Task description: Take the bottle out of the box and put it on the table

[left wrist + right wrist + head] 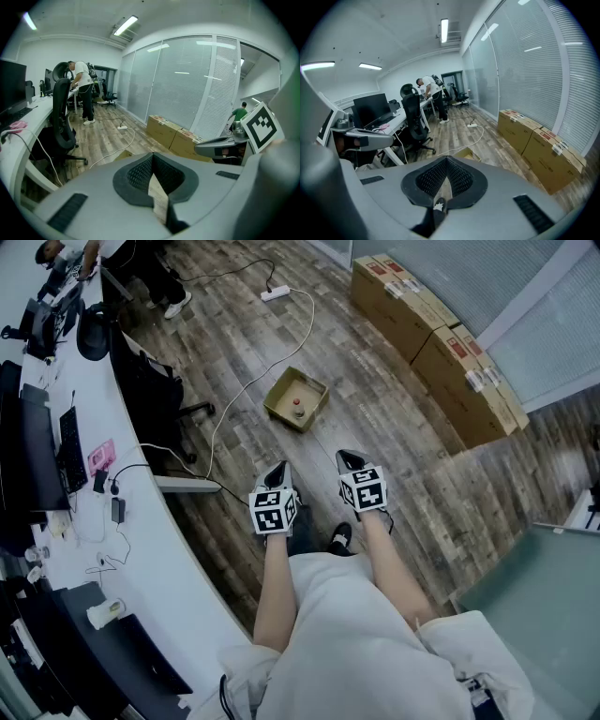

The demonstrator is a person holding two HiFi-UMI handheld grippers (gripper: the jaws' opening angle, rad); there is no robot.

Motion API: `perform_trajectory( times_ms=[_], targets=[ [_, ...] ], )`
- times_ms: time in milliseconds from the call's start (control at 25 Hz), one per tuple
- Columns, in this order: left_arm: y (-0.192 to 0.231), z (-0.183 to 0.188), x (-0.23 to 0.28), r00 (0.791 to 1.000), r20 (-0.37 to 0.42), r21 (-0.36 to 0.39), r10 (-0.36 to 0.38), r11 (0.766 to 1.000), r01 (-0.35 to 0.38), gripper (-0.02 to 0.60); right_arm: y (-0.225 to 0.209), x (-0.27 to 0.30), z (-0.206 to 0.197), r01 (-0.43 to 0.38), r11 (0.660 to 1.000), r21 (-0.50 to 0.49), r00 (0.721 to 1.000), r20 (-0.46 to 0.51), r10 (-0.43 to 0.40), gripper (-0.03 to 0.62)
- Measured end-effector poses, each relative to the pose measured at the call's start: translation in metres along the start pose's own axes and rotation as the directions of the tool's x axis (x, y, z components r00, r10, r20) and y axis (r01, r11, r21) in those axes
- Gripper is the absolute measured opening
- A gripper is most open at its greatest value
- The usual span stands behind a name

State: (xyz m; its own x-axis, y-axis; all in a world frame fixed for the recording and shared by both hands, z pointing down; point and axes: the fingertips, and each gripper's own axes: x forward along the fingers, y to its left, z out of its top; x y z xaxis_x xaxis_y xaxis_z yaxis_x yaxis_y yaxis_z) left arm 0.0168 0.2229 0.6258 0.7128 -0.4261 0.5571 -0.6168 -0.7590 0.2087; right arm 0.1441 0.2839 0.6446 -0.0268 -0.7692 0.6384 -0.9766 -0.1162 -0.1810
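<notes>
Head view: left gripper [279, 466], right gripper [349, 458] abreast, tilted down; fingers [138, 174] together

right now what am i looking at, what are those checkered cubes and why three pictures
No robot: a person holds a two-jaw gripper in each hand, left gripper and right gripper; the checkered cubes are part of them. The head view comes from a camera on the person's head, looking down. The other two come from cameras riding on each gripper. Both grippers are shut and empty. On the floor ahead sits an open box with a red-capped bottle inside; a white desk runs along the left.
</notes>
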Motion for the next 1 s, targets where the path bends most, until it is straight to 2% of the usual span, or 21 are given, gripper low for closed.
perform_trajectory(
  times_ms=[600, 800, 1000],
  targets=[
    [0.049, 0.030, 0.045, 0.999, -0.032, 0.000, -0.040, 0.999, 0.040, 0.014, -0.001, 0.056, 0.035, 0.034, 0.999, 0.028, 0.999, -0.018, -0.034, 0.038],
    [0.078, 0.041, 0.065, 0.996, -0.048, 0.012, -0.070, 0.997, 0.071, 0.014, -0.006, 0.083, 0.053, 0.052, 0.996, 0.074, 0.999, 0.012, -0.053, 0.038],
    [0.113, 0.056, 0.089, 0.992, -0.078, 0.029, -0.098, 0.995, 0.100, 0.014, -0.014, 0.115, 0.068, 0.080, 0.994, 0.080, 0.997, -0.016, -0.079, 0.038]
  ],
)
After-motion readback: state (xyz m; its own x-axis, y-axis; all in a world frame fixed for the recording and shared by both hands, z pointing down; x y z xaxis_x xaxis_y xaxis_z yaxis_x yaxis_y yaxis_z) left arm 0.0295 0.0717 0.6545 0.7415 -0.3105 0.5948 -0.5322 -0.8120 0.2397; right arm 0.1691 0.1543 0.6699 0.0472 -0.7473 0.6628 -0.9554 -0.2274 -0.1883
